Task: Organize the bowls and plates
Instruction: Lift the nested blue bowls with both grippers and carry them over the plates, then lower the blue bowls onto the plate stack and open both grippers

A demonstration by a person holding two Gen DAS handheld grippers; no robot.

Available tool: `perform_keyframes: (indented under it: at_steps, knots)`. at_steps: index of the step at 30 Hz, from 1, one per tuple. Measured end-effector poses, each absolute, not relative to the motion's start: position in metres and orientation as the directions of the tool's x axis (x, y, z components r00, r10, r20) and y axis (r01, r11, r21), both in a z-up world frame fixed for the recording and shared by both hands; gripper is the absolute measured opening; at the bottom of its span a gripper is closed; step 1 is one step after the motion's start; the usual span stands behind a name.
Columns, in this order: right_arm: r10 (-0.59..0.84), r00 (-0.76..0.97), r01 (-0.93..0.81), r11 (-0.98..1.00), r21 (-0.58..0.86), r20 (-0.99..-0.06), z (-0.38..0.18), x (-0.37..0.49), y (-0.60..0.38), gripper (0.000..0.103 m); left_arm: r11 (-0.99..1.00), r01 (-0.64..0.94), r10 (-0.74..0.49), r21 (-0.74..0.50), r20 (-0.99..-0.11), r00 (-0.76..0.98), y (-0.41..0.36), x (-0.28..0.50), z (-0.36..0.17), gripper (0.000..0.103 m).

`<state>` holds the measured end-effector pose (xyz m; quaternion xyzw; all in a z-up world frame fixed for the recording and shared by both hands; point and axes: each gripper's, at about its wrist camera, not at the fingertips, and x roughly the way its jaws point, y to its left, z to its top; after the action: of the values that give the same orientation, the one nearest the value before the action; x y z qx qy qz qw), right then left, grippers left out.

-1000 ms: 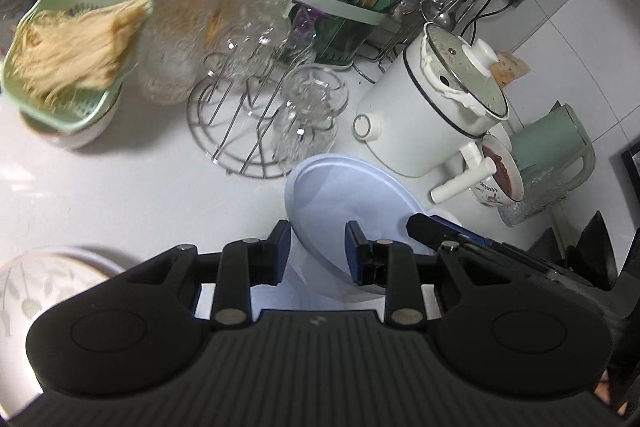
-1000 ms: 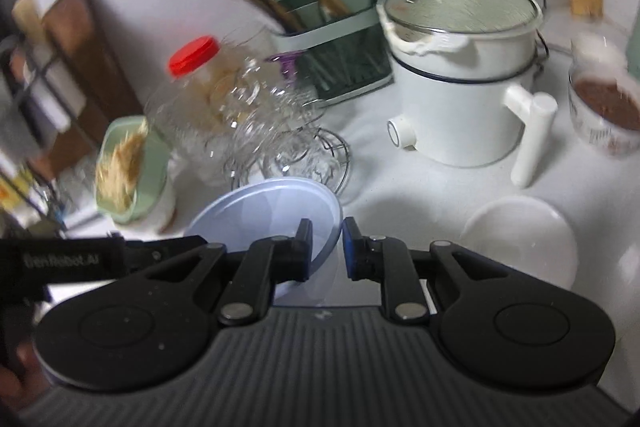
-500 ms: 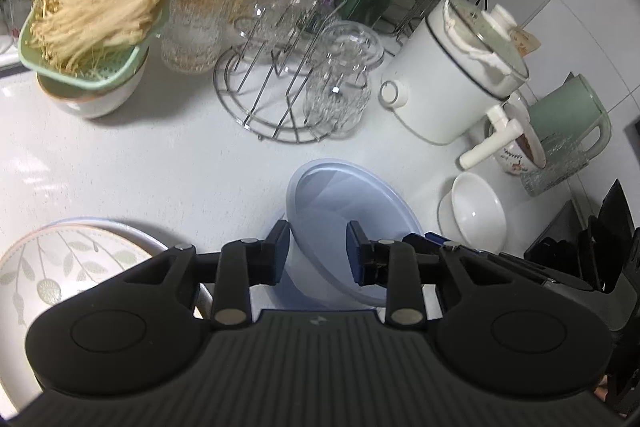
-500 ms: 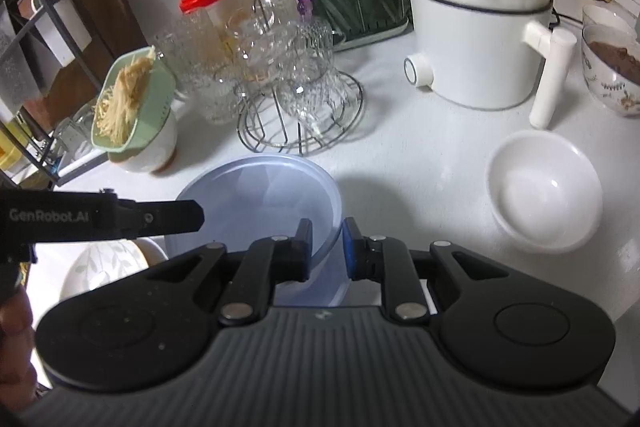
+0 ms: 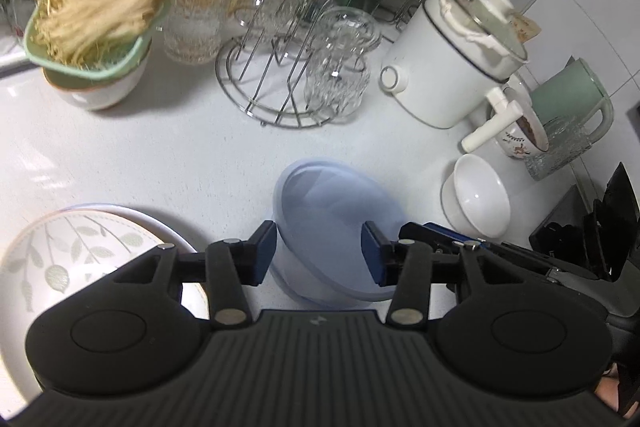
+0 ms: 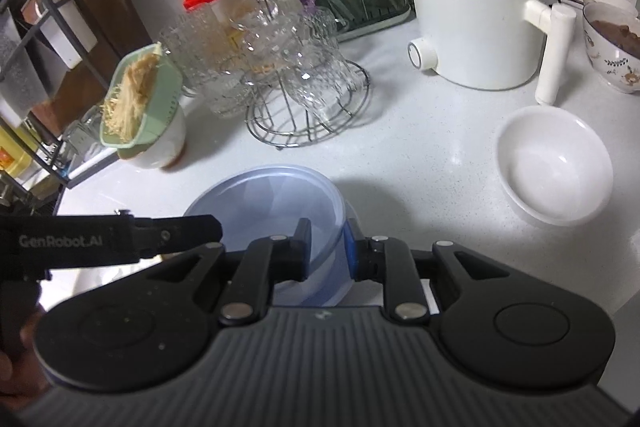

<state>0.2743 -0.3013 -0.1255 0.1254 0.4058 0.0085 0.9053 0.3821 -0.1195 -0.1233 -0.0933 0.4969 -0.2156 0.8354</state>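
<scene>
Two grippers meet at one translucent pale-blue plastic bowl (image 6: pixel 276 211): the right gripper (image 6: pixel 326 253) pinches its near rim wall, one finger inside and one outside, while the left gripper (image 5: pixel 318 253) stands spread, jaws either side, not touching. Round, so no long axis; mouth tipped up and leftward. Ahead right, apart on the white tabletop (image 6: pixel 420 155), sits a small white ceramic bowl (image 6: pixel 554 175).

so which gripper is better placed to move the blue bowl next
Right. The right gripper is already closed on the rim of the blue bowl. The left gripper is open, its fingers straddling the bowl without gripping, so I'd let the right carry it.
</scene>
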Motion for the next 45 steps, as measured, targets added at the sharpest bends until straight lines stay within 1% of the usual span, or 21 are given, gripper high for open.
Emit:
perform_keyframes:
  at_steps: [6, 8, 17, 25, 34, 42, 45]
  knots:
    - [0.097, 0.69, 0.095, 0.97, 0.222, -0.718, -0.094, 0.267, -0.3, 0.027, 0.888, 0.3, -0.454, -0.349, -0.77, 0.447, -0.12, 0.377, -0.084, 0.053]
    - [0.085, 0.7, 0.106, 0.97, 0.221, -0.709, -0.082, 0.264, -0.302, 0.033, 0.885, 0.305, -0.459, -0.35, -0.762, 0.456, -0.119, 0.376, -0.072, 0.053]
    - [0.048, 0.728, 0.126, 0.971, 0.202, -0.684, -0.045, 0.253, -0.308, 0.033, 0.886, 0.327, -0.457, -0.328, -0.736, 0.5, -0.118, 0.365, -0.039, 0.053]
    - [0.04, 0.745, 0.119, 0.974, 0.192, -0.666, -0.037, 0.243, -0.312, 0.033, 0.884, 0.331, -0.464, -0.331, -0.713, 0.526, -0.123, 0.357, -0.032, 0.053]
    - [0.025, 0.769, 0.11, 0.979, 0.171, -0.639, -0.038, 0.242, -0.32, 0.033, 0.885, 0.339, -0.46, -0.318, -0.706, 0.538, -0.133, 0.36, -0.038, 0.053]
    - [-0.016, 0.775, 0.161, 0.972, 0.173, -0.632, -0.047, 0.247, -0.338, 0.033, 0.873, 0.381, -0.476, -0.305, -0.707, 0.523, -0.151, 0.376, -0.047, 0.058]
    - [-0.043, 0.775, 0.194, 0.965, 0.173, -0.63, -0.049, 0.248, -0.349, 0.034, 0.866, 0.4, -0.484, -0.302, -0.71, 0.512, -0.162, 0.383, -0.05, 0.063]
